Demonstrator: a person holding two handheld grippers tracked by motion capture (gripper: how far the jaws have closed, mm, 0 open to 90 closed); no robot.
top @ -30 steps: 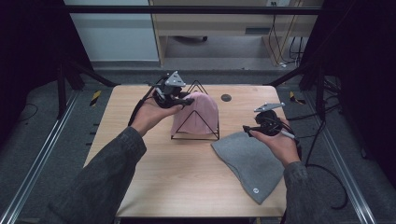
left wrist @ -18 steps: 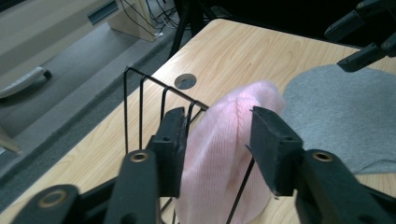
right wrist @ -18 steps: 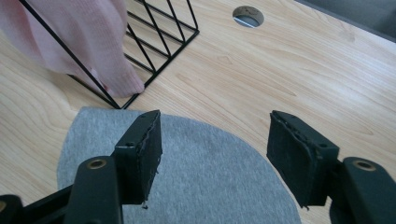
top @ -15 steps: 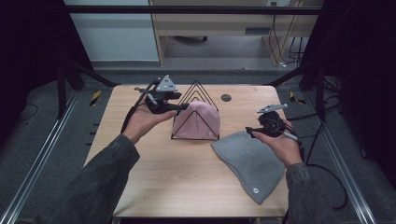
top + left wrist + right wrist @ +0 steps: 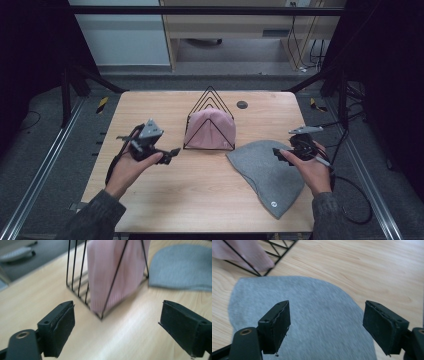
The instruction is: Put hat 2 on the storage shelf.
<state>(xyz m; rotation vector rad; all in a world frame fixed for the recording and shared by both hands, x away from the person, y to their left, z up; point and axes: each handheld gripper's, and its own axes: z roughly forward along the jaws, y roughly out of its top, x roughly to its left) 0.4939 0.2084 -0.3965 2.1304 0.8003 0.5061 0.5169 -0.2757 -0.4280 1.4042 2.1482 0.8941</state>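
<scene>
From above, the left gripper (image 5: pixel 165 152) hangs empty beside the wire rack (image 5: pixel 209 120) holding the pink beanie (image 5: pixel 210 131); the right gripper (image 5: pixel 281 154) hovers over the grey beanie (image 5: pixel 265 172), flat on the desk (image 5: pixel 200 200).

Left gripper view: fingers (image 5: pixel 60 328) spread wide.

Right gripper view: fingers (image 5: pixel 277 325) apart above soft grey knit (image 5: pixel 319 315); I'd pinch its edge low.

Setting: lab-type recording bay. Light wooden table (image 5: pixel 200 195) stands on grey carpeted floor (image 5: pixel 45 150) inside a black metal frame (image 5: pixel 210 10). Dark curtains at both sides; loose black cables (image 5: pixel 355 200) on floor; pale wooden bench (image 5: pixel 235 25) behind.
</scene>
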